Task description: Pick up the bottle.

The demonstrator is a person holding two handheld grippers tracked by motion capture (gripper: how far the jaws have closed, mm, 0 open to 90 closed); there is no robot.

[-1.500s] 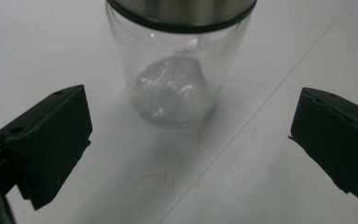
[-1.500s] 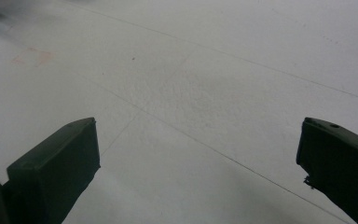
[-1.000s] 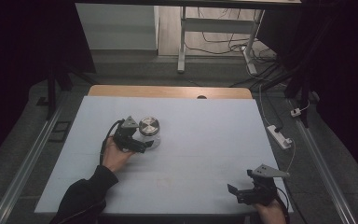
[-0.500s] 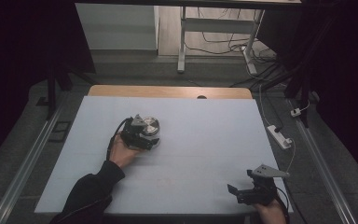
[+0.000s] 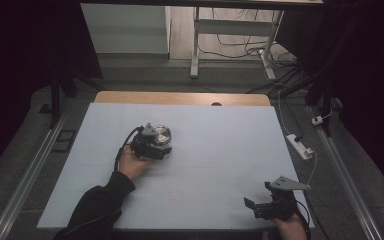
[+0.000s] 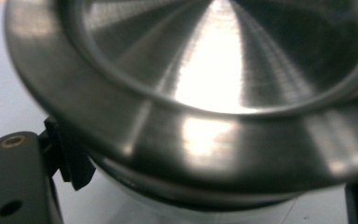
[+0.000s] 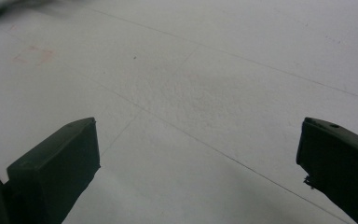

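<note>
Round brushed-steel lidded tin [image 5: 160,135], the shiny little container sitting left of centre on the pale blue tabletop [image 5: 220,150], is now caught in the left tool [image 5: 156,148]. A second ago that tool stood just beside the tin with its jaws wide; since then the hand has eased it in against the near side of the tin, and the jaws have just been closing, with the tin's body between them. In the left gripper view the steel lid [image 6: 214,70] looms right over the black jaws, one dark pad tucked under the flange at the left and the other at the far right edge, both against the pale body beneath. So I take it the tool is clamped on the tin, low down, below the lid's overhanging rim. That reads to me as the grasp being made, and the tin looks ready to be lifted or shifted; it rests on the tabletop.

Seen from above, the tin lies at the tip of the left tool, on its far side, the hand behind it nearer the person. The right tool [image 5: 260,205] waits well apart at the near right corner of the tabletop, its jaws spread wide over bare surface and nothing between them, unchanged from a second ago.
</note>
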